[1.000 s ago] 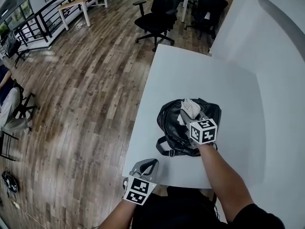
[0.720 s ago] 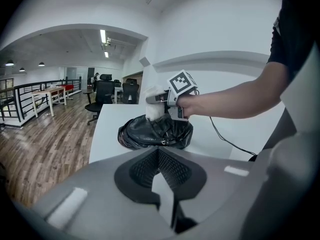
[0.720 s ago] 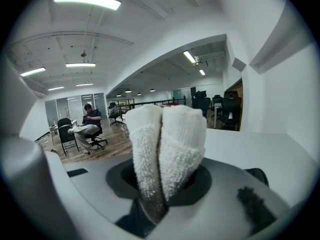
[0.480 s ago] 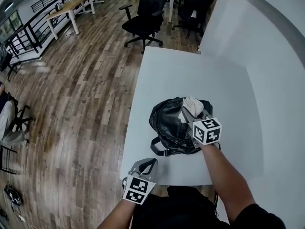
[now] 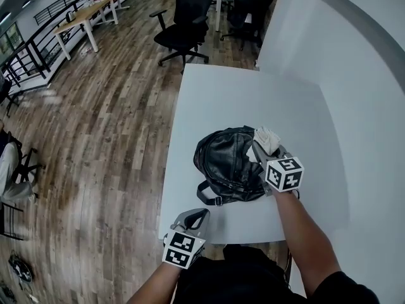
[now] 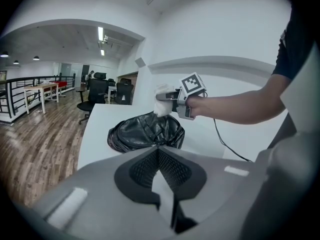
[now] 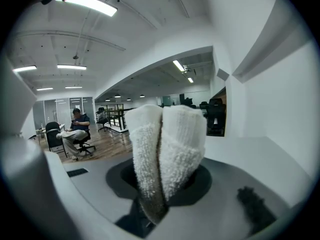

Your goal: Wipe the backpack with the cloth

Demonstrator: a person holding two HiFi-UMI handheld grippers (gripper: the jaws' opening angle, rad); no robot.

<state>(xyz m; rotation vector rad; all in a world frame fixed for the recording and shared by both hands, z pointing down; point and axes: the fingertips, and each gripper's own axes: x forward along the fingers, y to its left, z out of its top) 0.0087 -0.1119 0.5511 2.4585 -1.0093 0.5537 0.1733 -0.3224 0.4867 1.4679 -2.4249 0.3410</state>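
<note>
A black leather backpack [image 5: 226,164] lies on the white table [image 5: 253,94], also seen in the left gripper view as the backpack [image 6: 145,132]. My right gripper [image 5: 264,149] is shut on a folded white cloth [image 5: 268,139] at the backpack's far right edge, close against the leather. In the right gripper view the cloth [image 7: 167,149] fills the space between the jaws and hides the backpack. My left gripper [image 5: 197,216] hangs at the table's near edge, apart from the backpack, jaws together with nothing in them. From the left gripper view the cloth [image 6: 162,105] rests over the backpack's top.
A white wall [image 5: 354,75] runs along the table's right side. Black office chairs [image 5: 183,18] stand on the wooden floor [image 5: 95,125] beyond the far end. A cable [image 6: 225,144] trails from the right gripper. A person [image 7: 75,129] sits far off.
The right gripper carried the cloth from the top middle of the backpack across to its far right edge. The left gripper stayed at the table's near edge.
</note>
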